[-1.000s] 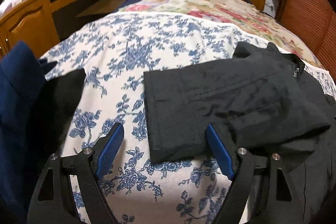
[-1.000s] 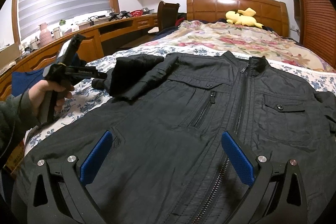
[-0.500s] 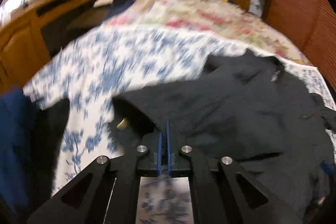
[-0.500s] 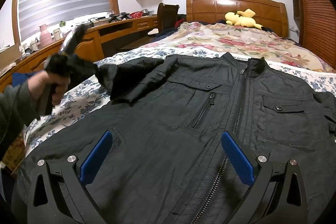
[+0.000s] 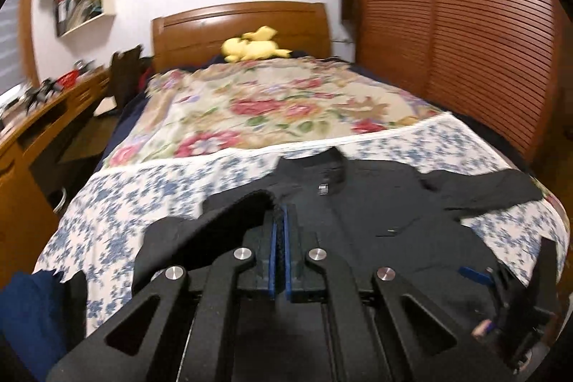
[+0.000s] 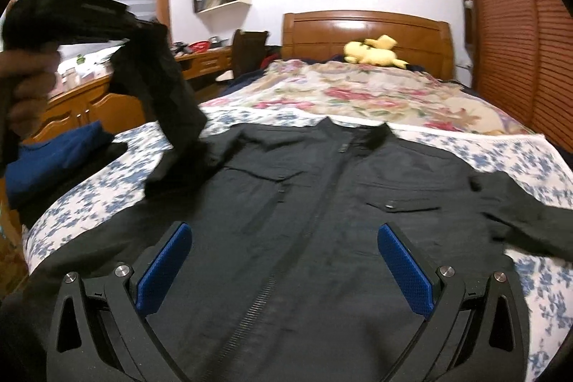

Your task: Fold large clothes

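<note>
A black zip jacket (image 6: 322,203) lies front up on the blue-flowered sheet (image 6: 519,160) of a bed; it also shows in the left wrist view (image 5: 394,210). My left gripper (image 5: 279,231) is shut on the jacket's left sleeve (image 5: 215,224) and holds it lifted high; in the right wrist view the sleeve (image 6: 161,88) hangs from the left gripper (image 6: 139,27) at upper left. My right gripper (image 6: 286,260) is open and empty, low over the jacket's hem near the zip. The other sleeve (image 6: 519,213) lies spread out to the right.
A blue garment (image 6: 53,160) and a dark one lie at the bed's left edge. A floral quilt (image 5: 272,106) and a yellow plush toy (image 5: 254,47) lie near the wooden headboard (image 5: 240,27). A wooden desk (image 5: 43,117) runs along the left, a slatted wardrobe (image 5: 465,42) along the right.
My left gripper shut on the jacket's left sleeve and raised it high above the bed, swinging toward the jacket's body. My right gripper stayed open over the hem.
</note>
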Motion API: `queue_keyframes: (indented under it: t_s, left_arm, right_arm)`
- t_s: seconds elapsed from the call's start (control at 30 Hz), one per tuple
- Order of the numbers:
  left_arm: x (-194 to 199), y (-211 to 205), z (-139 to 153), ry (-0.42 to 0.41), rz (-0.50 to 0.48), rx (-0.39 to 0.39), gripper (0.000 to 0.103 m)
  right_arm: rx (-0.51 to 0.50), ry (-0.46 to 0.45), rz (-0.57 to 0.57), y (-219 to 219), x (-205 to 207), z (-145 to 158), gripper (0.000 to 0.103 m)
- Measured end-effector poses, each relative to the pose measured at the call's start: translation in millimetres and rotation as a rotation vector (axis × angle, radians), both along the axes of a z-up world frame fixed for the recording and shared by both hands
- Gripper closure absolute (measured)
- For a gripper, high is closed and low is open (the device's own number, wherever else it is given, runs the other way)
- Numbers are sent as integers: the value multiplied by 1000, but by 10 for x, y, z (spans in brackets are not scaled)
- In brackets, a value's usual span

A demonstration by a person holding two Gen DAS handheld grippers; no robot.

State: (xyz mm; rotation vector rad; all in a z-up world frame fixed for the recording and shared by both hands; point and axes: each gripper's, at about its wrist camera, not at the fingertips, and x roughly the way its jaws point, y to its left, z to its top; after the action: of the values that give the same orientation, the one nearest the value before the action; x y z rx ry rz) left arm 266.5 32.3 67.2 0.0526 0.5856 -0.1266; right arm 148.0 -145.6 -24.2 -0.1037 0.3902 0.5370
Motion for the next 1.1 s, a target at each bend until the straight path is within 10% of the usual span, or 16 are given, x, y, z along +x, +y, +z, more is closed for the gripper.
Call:
queue_keyframes:
  t_s: [0.23,0.53,1.1]
  left_arm:
    - [-275,-268,-193,15,-11,17,98]
    - [-813,-115,-538,9,-8,-43,27]
    - [-1731,640,-946,-37,141,-44,26]
  right_arm:
    - [-21,30,-26,42,-2,-85,0]
    - [-60,25,-7,91,4,-24,0]
    - [-103,81,204,636,19,82,1]
